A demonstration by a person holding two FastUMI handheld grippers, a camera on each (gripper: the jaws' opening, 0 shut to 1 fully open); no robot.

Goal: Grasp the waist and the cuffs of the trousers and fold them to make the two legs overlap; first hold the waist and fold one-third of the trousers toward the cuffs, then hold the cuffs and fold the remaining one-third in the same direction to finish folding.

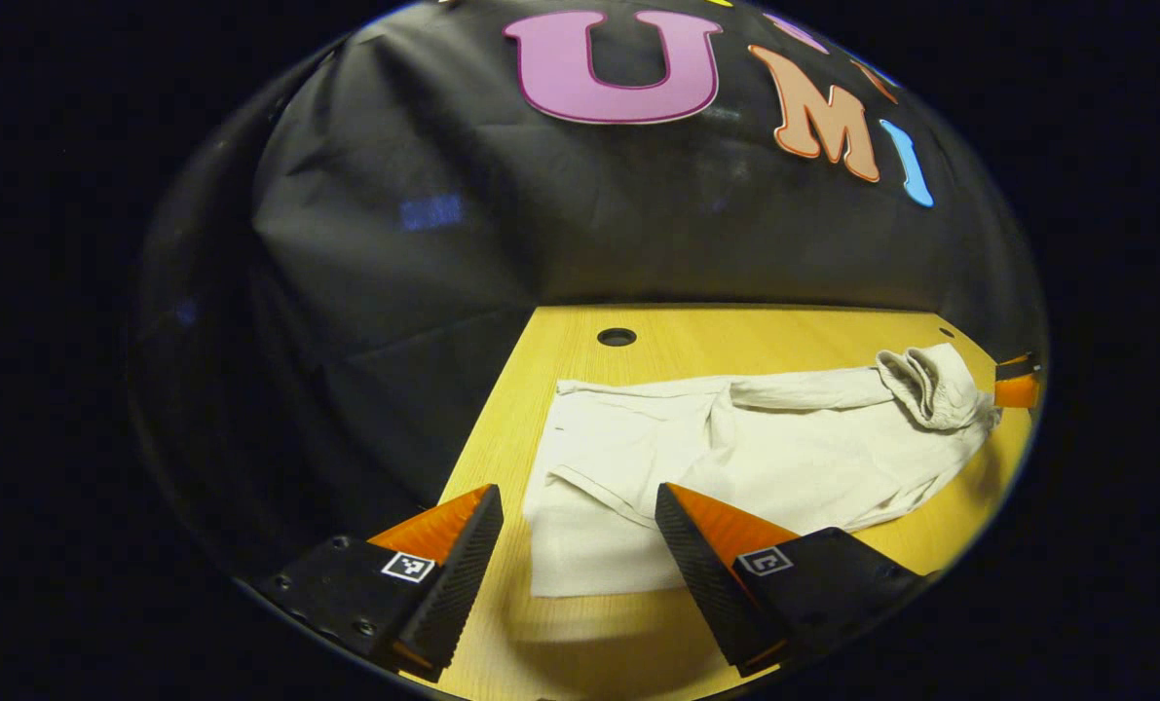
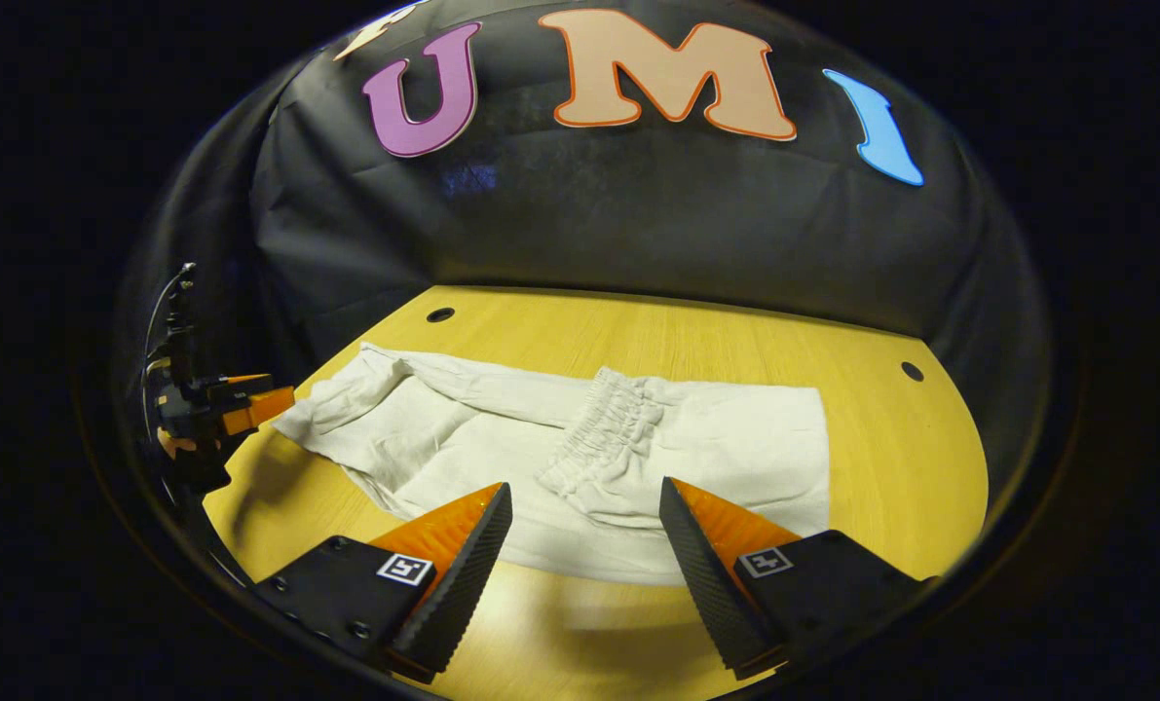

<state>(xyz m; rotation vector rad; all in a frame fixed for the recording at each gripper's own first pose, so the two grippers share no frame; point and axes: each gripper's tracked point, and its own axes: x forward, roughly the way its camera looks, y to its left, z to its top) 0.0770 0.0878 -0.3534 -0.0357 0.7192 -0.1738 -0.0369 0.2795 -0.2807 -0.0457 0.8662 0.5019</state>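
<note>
Cream woven cloth, thin and limp by the look of it: the trousers [image 2: 580, 458] lay flat on the yellow wood-grain surface [image 2: 891, 487], lengthwise across both views. Nearest, the right gripper [image 2: 584, 555] hovered with jaws spread wide, gripping nothing, just short of the near hem. The left gripper [image 1: 580, 550] likewise stood spread and empty over the squared fabric end [image 1: 589, 545].

Judgement: light, soft, no stiffness; it should drape and bunch when lifted and may slide on the smooth wood. The gathered elastic waist [image 2: 604, 428], thickest part, offers the firmest pinch; the far rolled end [image 1: 930, 385] is bulkier. The squared end in the left gripper view is likely the cuffs, though I could not confirm it.

Farther back, cable holes [image 2: 440, 314] in the surface. No brand, label or garment writing readable.
</note>
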